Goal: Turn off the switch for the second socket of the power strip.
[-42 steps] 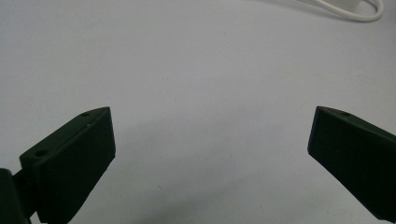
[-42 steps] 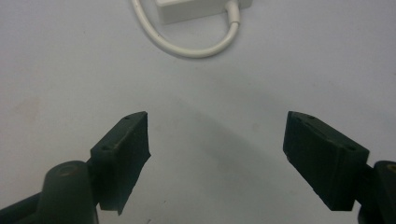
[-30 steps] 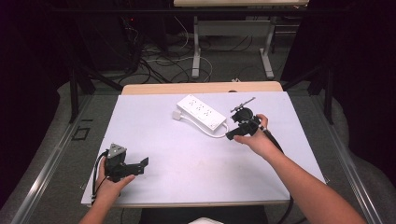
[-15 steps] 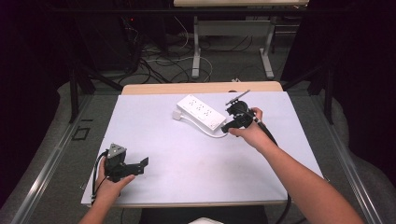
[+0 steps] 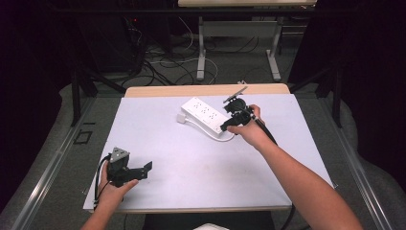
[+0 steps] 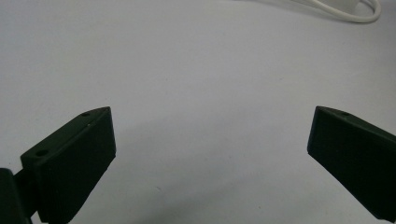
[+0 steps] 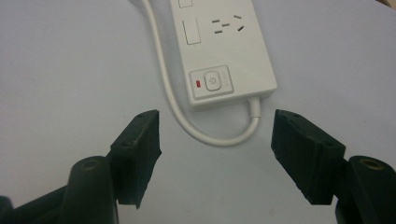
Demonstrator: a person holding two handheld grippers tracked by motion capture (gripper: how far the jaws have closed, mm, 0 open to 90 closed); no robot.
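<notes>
High view: a white power strip [image 5: 206, 115] lies toward the far side of a pale table [image 5: 191, 163]. The right gripper [image 5: 229, 123] hovers at the strip's switch end, jaws spread wide, with the looped white cord [image 7: 205, 133] between them. The left gripper [image 5: 143, 168] rests near the front left edge, jaws spread, holding nothing.

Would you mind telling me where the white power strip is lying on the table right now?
In the high view the power strip lies diagonally at the table's far centre, its switch end just ahead of the open right gripper, with its cable looping between them.
</notes>
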